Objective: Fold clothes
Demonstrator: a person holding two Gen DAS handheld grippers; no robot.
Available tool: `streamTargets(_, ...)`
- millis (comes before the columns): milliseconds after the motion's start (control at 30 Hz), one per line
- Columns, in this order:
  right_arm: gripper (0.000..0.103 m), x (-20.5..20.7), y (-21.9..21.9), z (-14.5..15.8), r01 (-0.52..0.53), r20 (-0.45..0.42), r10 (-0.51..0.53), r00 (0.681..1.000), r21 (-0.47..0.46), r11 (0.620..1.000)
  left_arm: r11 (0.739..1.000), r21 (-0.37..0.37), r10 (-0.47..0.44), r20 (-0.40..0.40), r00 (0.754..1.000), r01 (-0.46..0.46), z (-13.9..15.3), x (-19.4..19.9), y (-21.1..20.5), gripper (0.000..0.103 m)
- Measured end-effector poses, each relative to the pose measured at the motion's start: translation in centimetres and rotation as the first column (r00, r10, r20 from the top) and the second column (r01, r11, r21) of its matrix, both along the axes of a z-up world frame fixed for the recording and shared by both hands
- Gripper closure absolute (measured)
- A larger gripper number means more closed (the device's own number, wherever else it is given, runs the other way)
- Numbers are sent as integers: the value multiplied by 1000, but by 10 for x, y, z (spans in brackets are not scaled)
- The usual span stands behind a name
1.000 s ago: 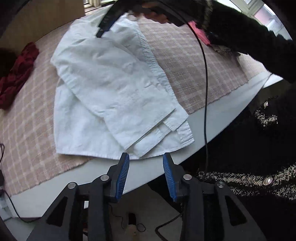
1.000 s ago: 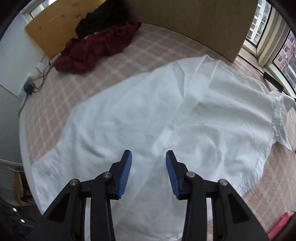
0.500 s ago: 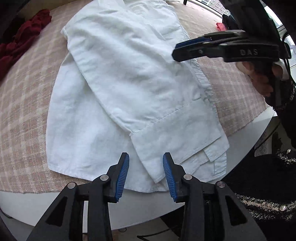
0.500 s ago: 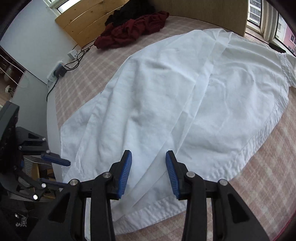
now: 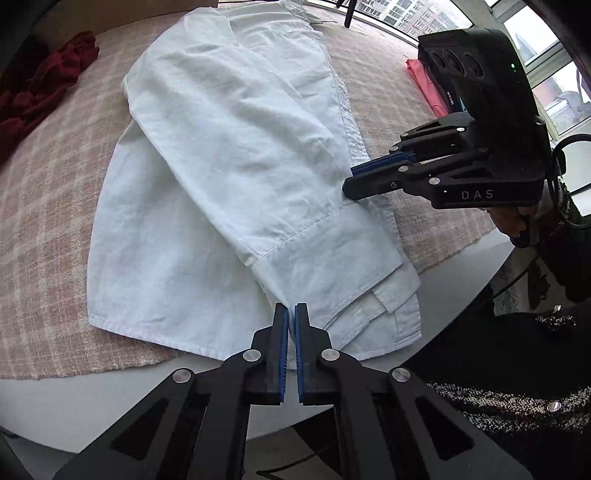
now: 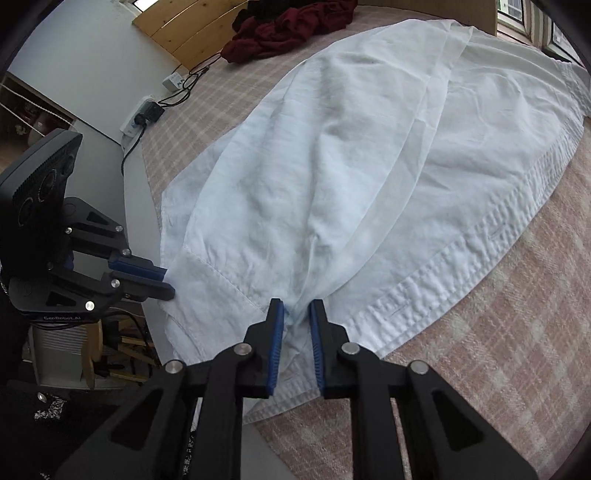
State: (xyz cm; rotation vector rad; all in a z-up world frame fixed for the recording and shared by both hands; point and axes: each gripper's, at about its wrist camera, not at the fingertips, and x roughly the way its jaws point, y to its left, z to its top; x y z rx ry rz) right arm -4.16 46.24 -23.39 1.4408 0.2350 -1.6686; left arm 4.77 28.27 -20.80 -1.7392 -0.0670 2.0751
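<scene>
- Pink checked cloth [image 5: 48, 206] covers the desk [image 5: 110, 402]; the white shirt [image 5: 221, 155] lies flat on it, sleeves folded in, its hem end at the near edge. A heap of dark red clothes [image 6: 288, 29] sits at the far end.
- Handling: the shirt is light, thin and limp. It will sag and crease wherever unsupported, so I judge it best taken at two points along the stiffer seamed edges: the cuff and hem layers, and the button band.
- My left fingers [image 5: 291, 314] are pressed almost together on the stacked cuff and hem layers at the near edge.
- My right fingers [image 6: 297, 314] are closing, with a pinched ridge of the shirt gathered between them, just beside the button band.
- Change from half a second ago: both pairs of fingers stood wide above the fabric; now both have narrowed onto it, and the right one has shifted to the shirt's side edge.
</scene>
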Motion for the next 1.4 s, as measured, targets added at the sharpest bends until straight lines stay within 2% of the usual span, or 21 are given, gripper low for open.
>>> streamTargets(33, 98, 1, 1, 4, -12, -7, 11, 1000, -10, 1000, 1000, -6, -3, -4, 1000, 3, 2, 2, 0, 100)
streamTargets(133, 100, 5, 2, 18, -34, -38, 33, 999, -19, 999, 1000, -18, -8, -9, 1000, 8, 6, 4, 0, 100)
streamTargets(267, 100, 11, 10, 32, -40, -10, 40, 999, -45, 998, 999, -21, -36, -12, 999, 36, 4, 11, 3, 100)
streamTargets(300, 100, 12, 10, 32, -43, -15, 42, 999, -35, 998, 999, -28, -35, -1, 999, 35, -3, 11, 3, 100)
streamTargets(433, 97, 16, 7, 12, -40, -75, 48, 996, 103, 994, 998, -61, -15, 41, 999, 17, -24, 7, 1, 100)
streamTargets(500, 97, 10, 14, 16, -2, -87, 12, 996, 113, 994, 999, -46, -9, 36, 999, 10, -22, 7, -1, 100)
streamTargets(533, 95, 8, 18, 26, 20, -114, -11, 993, 76, 997, 999, -42, -10, 31, 999, 11, -18, 8, -1, 100)
streamTargets(600, 83, 3, 24, 45, 55, -169, -53, 984, 7, 998, 999, -44, -16, 9, 1000, 17, -7, 9, -1, 100)
streamTargets(633, 69, 0, 21, 53, 55, -197, -57, 979, -19, 998, 999, -34, -23, 0, 1000, 23, -1, 9, -2, 101)
streamTargets(667, 65, -3, 15, 58, 44, -216, -53, 975, -44, 998, 999, -21, -31, -12, 999, 30, 5, 9, -1, 101)
streamTargets(700, 65, -8, 7, 61, 34, -225, -45, 973, -55, 998, 999, -8, -38, -24, 999, 38, 10, 9, 0, 100)
streamTargets(733, 65, -13, -2, 59, 31, -217, -42, 975, -54, 998, 998, -33, -55, -30, 998, 54, 12, 7, 1, 96)
streamTargets(833, 65, -27, -26, 45, 38, -156, -46, 987, -50, 998, 987, -153, -47, -35, 998, 41, 6, -9, -13, 95)
streamTargets(900, 67, -36, -39, 37, 47, -114, -53, 992, -55, 997, 986, -168, -2, -62, 998, -9, 5, -32, -31, 96)
streamTargets(1000, 70, -34, -42, 33, 65, -38, -70, 997, -107, 992, 995, -89, 38, -71, 997, -45, -1, -72, -50, 99)
streamTargets(1067, 81, -29, -47, 25, 59, -31, -62, 998, -85, 995, 999, -19, 40, -55, 998, -41, -10, -98, -56, 99)
streamTargets(1133, 84, -24, -48, 13, 54, -31, -55, 998, -44, 998, 999, 27, 40, -47, 998, -39, -22, -121, -54, 99)
streamTargets(1233, 86, -22, -44, -1, 67, 15, -67, 998, -36, 997, 996, 71, 57, -46, 997, -53, -32, -151, -59, 100)
streamTargets(1333, 89, -22, -40, -6, 80, 24, -79, 997, -46, 996, 992, -11, 122, -69, 990, -123, -28, -154, -80, 100)
streamTargets(1367, 89, -21, -39, -5, 76, 24, -75, 997, -46, 996, 985, -64, 158, -80, 984, -163, -25, -151, -90, 98)
streamTargets(1400, 89, -20, -39, -3, 72, 25, -71, 997, -46, 996, 972, -118, 193, -92, 977, -203, -22, -149, -100, 92)
